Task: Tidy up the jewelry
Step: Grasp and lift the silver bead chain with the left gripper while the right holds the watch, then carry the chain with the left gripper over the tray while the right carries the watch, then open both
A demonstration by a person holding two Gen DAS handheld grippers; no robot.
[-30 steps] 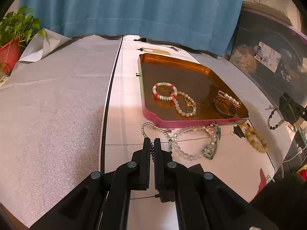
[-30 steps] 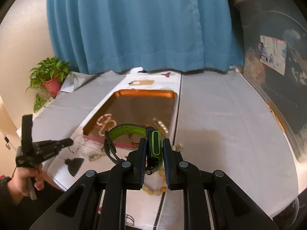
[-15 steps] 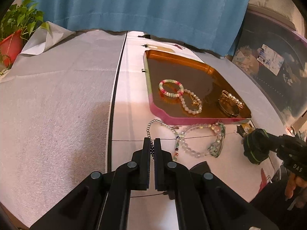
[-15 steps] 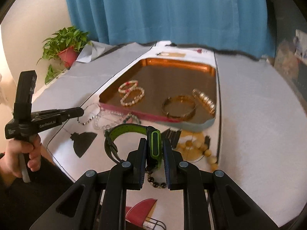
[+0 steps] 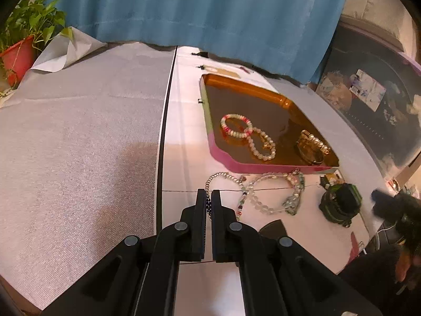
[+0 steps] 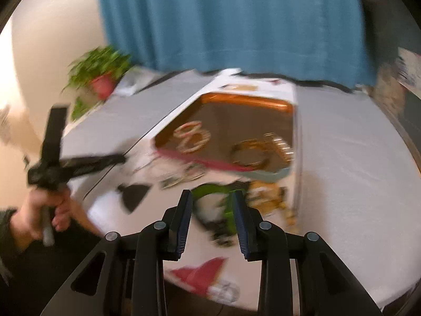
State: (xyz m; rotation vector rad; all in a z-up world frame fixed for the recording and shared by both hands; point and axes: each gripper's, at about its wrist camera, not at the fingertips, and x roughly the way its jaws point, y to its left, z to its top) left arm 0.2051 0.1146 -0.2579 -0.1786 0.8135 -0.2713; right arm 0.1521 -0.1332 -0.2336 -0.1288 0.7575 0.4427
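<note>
Right hand-held gripper (image 6: 211, 197), jaws apart, hovers directly over green watch (image 5: 340, 204); left hand-held gripper (image 5: 208, 193), clamped on a bead strand (image 5: 209, 205), sits farther away.

green-black watch band (image 5: 339, 204) | curled on table | right of bead bracelets (image 5: 273, 194), outside tray (image 5: 236, 166)

- Sharp, evenly lit from the left wrist, with warm glare on the amber tray (image 5: 263, 110).
- Heavily motion-blurred from the right wrist.
- Fisheye-bent at the edges, dark in the corners.
- Soft shadow across the surface (image 5: 79, 144).
</note>
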